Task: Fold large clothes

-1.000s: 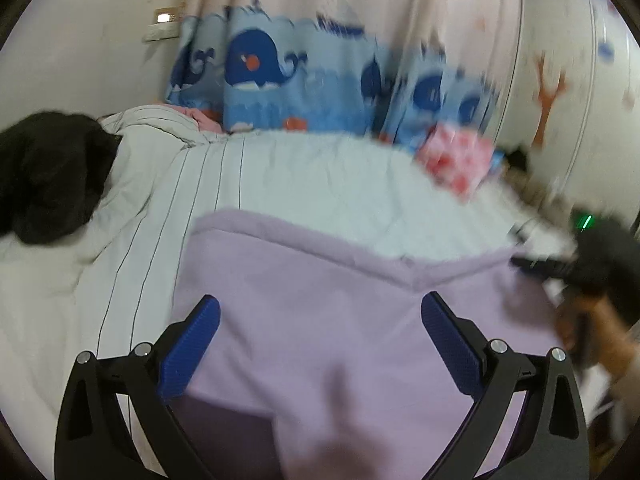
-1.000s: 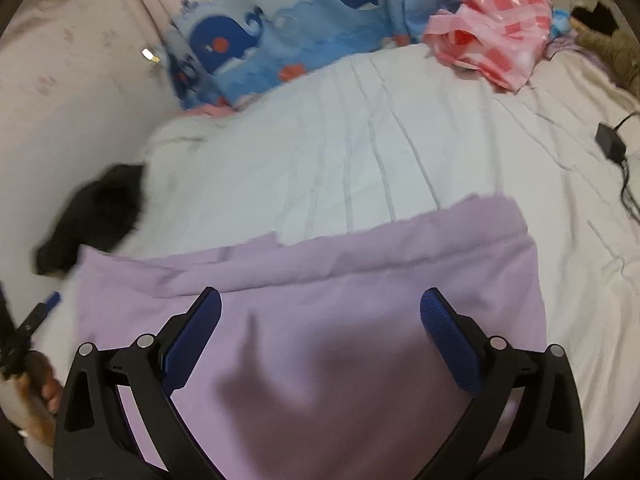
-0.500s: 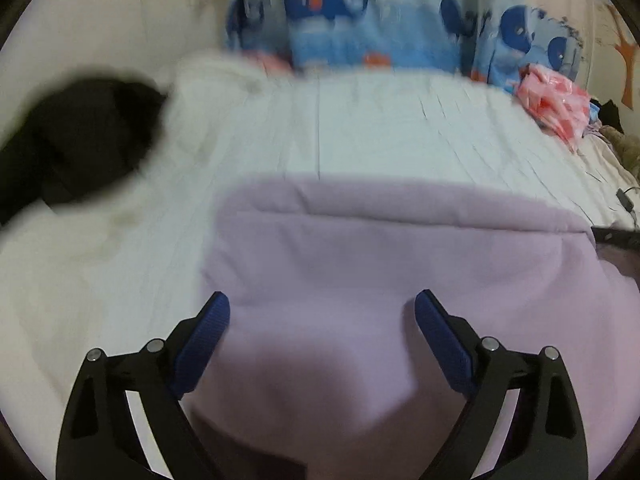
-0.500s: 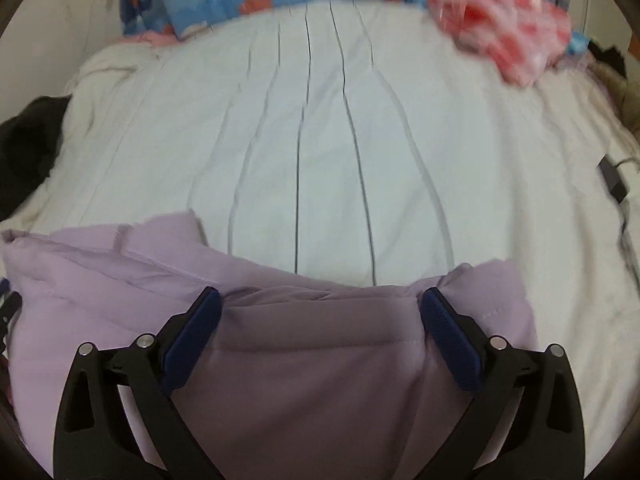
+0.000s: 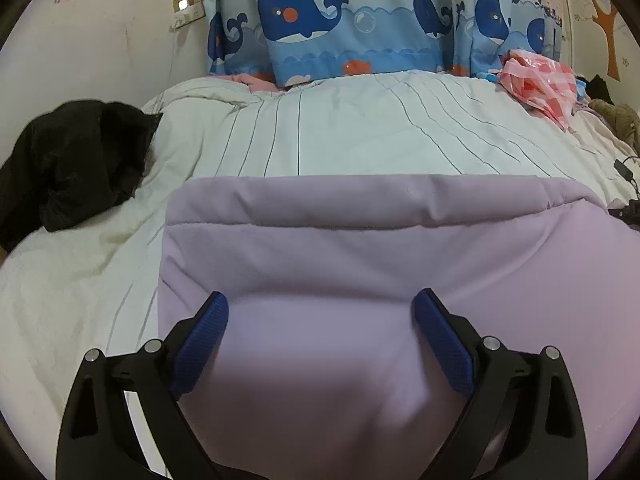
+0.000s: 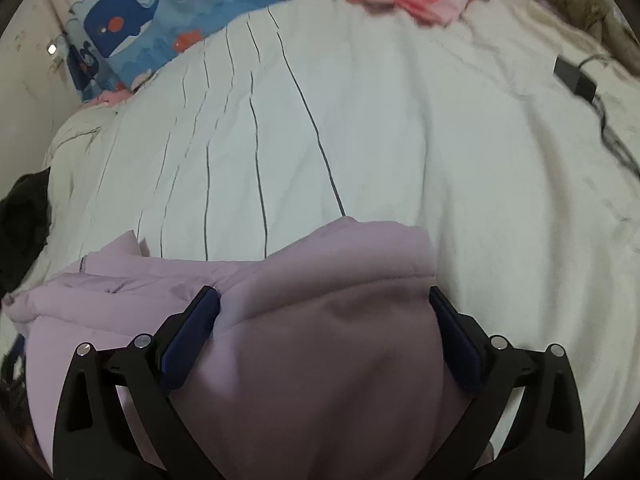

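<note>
lilac garment [image 5: 360, 248]: folded, puffy, on bed | both claws: spread, released

The lilac garment [image 5: 360, 248] is being shown as a soft, matt, thick cloth with stitched seams, smooth over most of its surface and puckered at the folds [image 6: 320, 288]. The bed cover [image 5: 360, 132] is being seen as a matt white cloth with thin dark lines, lightly creased. The left gripper [image 5: 320, 312] is being shown with a black matt plastic frame, small shiny metal pins, and blue pads [image 5: 204, 332] of a finely ribbed, rough finish; the same materials are being shown on the right gripper [image 6: 324, 308]. The black garment [image 5: 68, 160] is being seen as a dull, fuzzy cloth. The pink checked bag [image 5: 540, 80] is being shown as thin, glossy, crinkled plastic. The whale curtain [image 5: 340, 24] is being seen as printed matt cloth.
</note>
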Demonstrator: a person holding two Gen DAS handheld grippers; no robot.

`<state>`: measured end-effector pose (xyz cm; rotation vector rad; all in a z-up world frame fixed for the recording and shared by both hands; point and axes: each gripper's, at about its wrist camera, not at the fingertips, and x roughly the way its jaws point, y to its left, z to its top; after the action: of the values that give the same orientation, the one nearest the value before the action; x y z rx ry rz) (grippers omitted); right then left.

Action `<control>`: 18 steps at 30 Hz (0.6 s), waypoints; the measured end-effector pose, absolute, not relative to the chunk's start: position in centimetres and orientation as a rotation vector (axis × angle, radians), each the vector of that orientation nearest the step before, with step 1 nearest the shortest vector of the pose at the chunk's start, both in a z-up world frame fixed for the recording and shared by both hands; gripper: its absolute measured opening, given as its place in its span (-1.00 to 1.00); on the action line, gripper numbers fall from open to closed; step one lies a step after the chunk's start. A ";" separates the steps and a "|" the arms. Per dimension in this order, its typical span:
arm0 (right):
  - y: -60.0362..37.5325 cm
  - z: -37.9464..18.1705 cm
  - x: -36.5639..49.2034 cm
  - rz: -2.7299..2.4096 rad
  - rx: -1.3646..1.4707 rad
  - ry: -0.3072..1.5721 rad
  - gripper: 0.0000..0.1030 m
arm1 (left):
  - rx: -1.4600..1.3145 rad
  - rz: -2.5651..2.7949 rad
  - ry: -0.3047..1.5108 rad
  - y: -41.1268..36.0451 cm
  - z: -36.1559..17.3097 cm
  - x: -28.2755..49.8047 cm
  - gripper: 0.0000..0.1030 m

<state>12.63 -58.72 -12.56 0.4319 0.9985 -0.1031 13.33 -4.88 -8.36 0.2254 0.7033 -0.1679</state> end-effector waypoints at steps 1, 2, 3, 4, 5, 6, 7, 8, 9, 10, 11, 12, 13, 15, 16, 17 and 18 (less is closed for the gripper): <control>-59.0 -12.7 12.8 -0.100 0.443 1.000 0.89 | 0.222 -0.168 0.705 -5.4 -8.4 13.7 0.79; -59.0 -12.7 12.9 -0.100 0.446 1.000 0.89 | 0.215 -0.167 0.706 -5.2 -8.6 13.7 0.79; -59.0 -12.9 13.0 -0.104 0.445 0.998 0.89 | 0.212 -0.166 0.708 -5.5 -8.8 13.8 0.80; -58.9 -13.0 13.0 -0.109 0.441 0.996 0.89 | 0.211 -0.165 0.714 -5.6 -9.1 14.0 0.81; -58.8 -13.1 13.0 -0.113 0.438 0.997 0.89 | 0.210 -0.164 0.726 -5.9 -9.3 14.4 0.82; -58.5 -12.9 12.8 -0.116 0.436 1.001 0.89 | 0.211 -0.164 0.741 -6.2 -9.5 14.8 0.83; -58.6 -12.9 13.1 -0.117 0.437 1.015 0.89 | 0.213 -0.163 0.752 -6.4 -9.7 15.1 0.84; -58.5 -12.9 13.4 -0.115 0.440 1.030 0.89 | 0.221 -0.161 0.766 -6.6 -9.9 15.3 0.84; -58.7 -12.6 13.6 -0.108 0.447 1.059 0.88 | 0.229 -0.157 0.771 -6.6 -10.0 15.3 0.84; -58.8 -11.7 13.5 -0.112 0.448 1.071 0.88 | 0.243 -0.150 0.774 -6.6 -10.1 15.2 0.84; -58.6 -10.4 13.1 -0.117 0.438 1.046 0.88 | 0.252 -0.144 0.774 -6.7 -10.2 15.1 0.84; -57.8 -7.8 11.4 -0.091 0.407 0.965 0.88 | 0.262 -0.138 0.771 -6.8 -10.3 15.0 0.84; -57.1 -6.5 10.3 -0.066 0.378 0.931 0.88 | 0.265 -0.135 0.769 -6.8 -10.4 14.9 0.84; -54.9 -4.2 6.9 -0.021 0.279 0.861 0.88 | 0.271 -0.128 0.766 -7.0 -10.4 14.8 0.85; -53.9 -4.0 5.5 -0.008 0.235 0.846 0.88 | 0.274 -0.126 0.763 -7.0 -10.4 14.7 0.85; -53.2 -5.1 4.5 -0.010 0.182 0.856 0.88 | 0.273 -0.127 0.761 -7.0 -10.4 14.7 0.85; -52.9 -6.7 4.3 -0.017 0.158 0.880 0.89 | 0.267 -0.132 0.757 -7.0 -10.4 14.7 0.86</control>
<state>4.26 -52.88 -6.71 0.1582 0.8801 -0.0171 14.66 -7.03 -10.35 0.2674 0.7570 -0.1322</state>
